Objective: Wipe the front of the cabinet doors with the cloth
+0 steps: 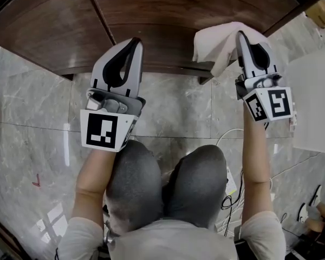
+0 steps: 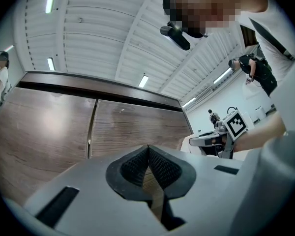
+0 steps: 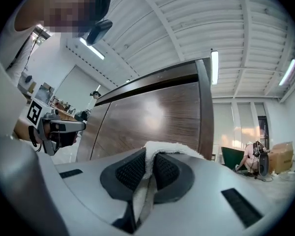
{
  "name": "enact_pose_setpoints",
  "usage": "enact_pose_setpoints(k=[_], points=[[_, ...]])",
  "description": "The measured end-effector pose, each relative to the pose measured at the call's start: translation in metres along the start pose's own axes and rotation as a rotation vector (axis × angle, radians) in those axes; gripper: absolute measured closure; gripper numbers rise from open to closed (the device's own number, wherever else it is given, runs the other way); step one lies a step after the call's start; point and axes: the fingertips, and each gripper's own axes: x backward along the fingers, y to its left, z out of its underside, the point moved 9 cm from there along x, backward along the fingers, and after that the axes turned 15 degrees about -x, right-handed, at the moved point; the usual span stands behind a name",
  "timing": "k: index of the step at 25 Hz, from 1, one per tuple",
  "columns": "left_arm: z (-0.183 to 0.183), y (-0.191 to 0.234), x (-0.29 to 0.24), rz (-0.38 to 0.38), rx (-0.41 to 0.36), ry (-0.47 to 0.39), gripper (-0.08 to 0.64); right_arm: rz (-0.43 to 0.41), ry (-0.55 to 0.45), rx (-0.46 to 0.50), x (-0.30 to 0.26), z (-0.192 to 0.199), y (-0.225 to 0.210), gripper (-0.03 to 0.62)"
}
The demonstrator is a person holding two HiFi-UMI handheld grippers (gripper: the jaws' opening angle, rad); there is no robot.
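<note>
Left claw (image 1: pixel 133 42) closed, empty; right claw (image 1: pixel 241 36) clamped on cloth (image 1: pixel 216 43); both pointing forward

No readable text, brand, or number in any view. Only printed items: black-and-white code squares (image 1: pixel 104 131) on the cubes of the left tongs (image 1: pixel 134 42) and right tongs (image 1: pixel 240 35). Block patterns only, no letters or digits.

We see dark brown wood-grain cabinet doors (image 1: pixel 168 15) with a soft sheen, a white nubbly terry cloth (image 1: pixel 216 45), and glossy grey marble-look floor tiles (image 1: pixel 32 140) mirroring lights.
</note>
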Motion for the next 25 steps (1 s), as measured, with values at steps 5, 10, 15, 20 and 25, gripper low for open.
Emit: enact_pose_setpoints(k=[5,10,15,20,25], points=[[0.000,-0.009,-0.006,0.014,0.001,-0.002,0.543,0.037,-0.004,-0.010,0.015,0.001,-0.017,0.540],[0.000,-0.011,-0.009,0.004,-0.004,-0.003,0.543,0.074,-0.015,-0.023,0.027,0.002,-0.030,0.540],[-0.001,-0.011,-0.008,0.005,-0.010,0.006,0.543,0.094,-0.029,-0.052,0.043,0.002,-0.030,0.540],[0.000,0.001,0.002,-0.014,-0.015,0.010,0.543,0.041,-0.049,-0.084,0.058,-0.001,0.001,0.540],[0.002,0.029,0.017,-0.062,-0.030,0.024,0.543,-0.060,-0.057,-0.140,0.051,0.002,0.048,0.540]])
